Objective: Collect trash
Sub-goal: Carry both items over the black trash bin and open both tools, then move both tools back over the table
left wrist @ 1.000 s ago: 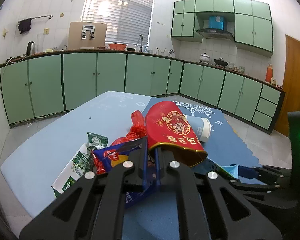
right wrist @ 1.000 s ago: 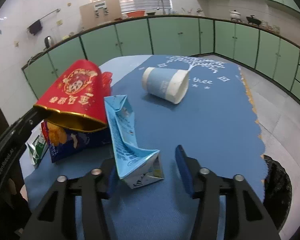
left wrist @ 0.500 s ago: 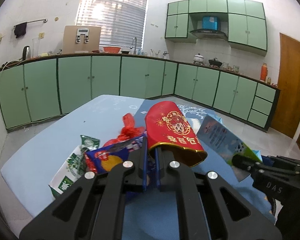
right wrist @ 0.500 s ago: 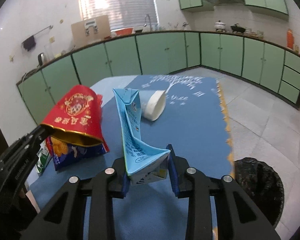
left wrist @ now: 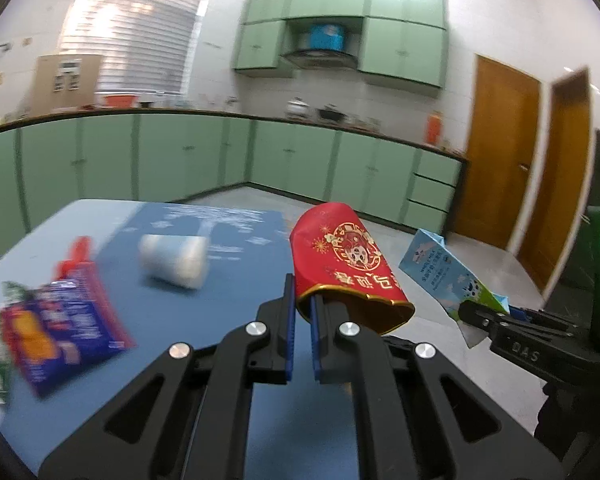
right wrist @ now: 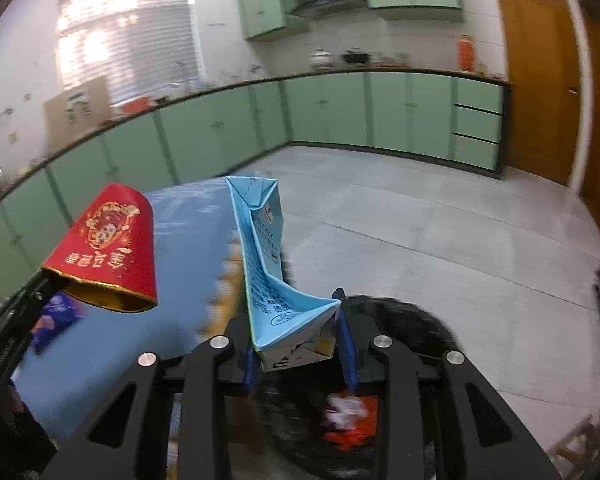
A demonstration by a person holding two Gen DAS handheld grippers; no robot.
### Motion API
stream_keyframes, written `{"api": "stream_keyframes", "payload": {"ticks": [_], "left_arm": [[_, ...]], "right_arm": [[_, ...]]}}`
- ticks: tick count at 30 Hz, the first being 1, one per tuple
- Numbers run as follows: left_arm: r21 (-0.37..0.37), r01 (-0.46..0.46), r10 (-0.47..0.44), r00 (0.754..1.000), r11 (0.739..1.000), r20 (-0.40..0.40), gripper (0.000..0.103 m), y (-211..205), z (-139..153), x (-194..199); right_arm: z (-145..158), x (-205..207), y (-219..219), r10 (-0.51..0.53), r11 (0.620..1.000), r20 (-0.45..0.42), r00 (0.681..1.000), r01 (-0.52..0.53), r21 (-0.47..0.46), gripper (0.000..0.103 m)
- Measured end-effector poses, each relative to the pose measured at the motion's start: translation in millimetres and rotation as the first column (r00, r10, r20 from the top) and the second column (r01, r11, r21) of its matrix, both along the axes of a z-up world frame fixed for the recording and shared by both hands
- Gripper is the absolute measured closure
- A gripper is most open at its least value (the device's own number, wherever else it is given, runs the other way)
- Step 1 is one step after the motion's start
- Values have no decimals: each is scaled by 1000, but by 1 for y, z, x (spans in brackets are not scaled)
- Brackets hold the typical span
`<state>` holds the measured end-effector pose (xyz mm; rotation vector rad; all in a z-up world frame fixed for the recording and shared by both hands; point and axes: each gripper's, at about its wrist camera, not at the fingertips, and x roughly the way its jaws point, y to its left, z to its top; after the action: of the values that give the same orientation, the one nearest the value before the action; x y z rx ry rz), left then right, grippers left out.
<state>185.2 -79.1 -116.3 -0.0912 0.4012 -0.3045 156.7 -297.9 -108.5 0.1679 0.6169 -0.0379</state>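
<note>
Red paper cup point(left wrist: 346, 264) pinched by its rim in left hand-held gripper point(left wrist: 301, 312), lifted off the desk point(left wrist: 228, 320), mouth facing back toward the camera. Crushed blue milk carton point(right wrist: 268, 264) clamped at its base in right hand-held gripper point(right wrist: 298, 340), held above the black trash bin point(right wrist: 404, 360) on the floor. Left of the left hand-held gripper, on the desk: white cup point(left wrist: 174, 256) on its side, blue snack bag point(left wrist: 60, 324).

Snack bag point(left wrist: 64, 332) blurred — bin point(right wrist: 400, 364) contents unclear.
</note>
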Motion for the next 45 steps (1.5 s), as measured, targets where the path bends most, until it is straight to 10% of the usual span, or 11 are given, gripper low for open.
{"api": "stream_keyframes", "payload": {"ticks": [7,16,25,35,45], "left_arm": [[53,134,-130,988,989,-79,80,-80,-31,25],[50,127,-124,990,991,-70,70,-80,-30,33],[87,-65,65,998,994,-2,41,20,-3,10],[185,-402,407,913,897,7,34,170,4,-23],[191,-492,516,851,849,-102,34,239,-29,-37]], "right_arm": [[-33,10,-61,-109,994,-84,990,109,-6,57],[-33,-3,-71,-141,990,-57,988,143,23,48],[10,4,4,-6,1000,68,998,8,-23,10],[22,14,148,255,966,145,956,-257,-3,7],[9,1,233,334,941,194,922,-339,-7,12]]}}
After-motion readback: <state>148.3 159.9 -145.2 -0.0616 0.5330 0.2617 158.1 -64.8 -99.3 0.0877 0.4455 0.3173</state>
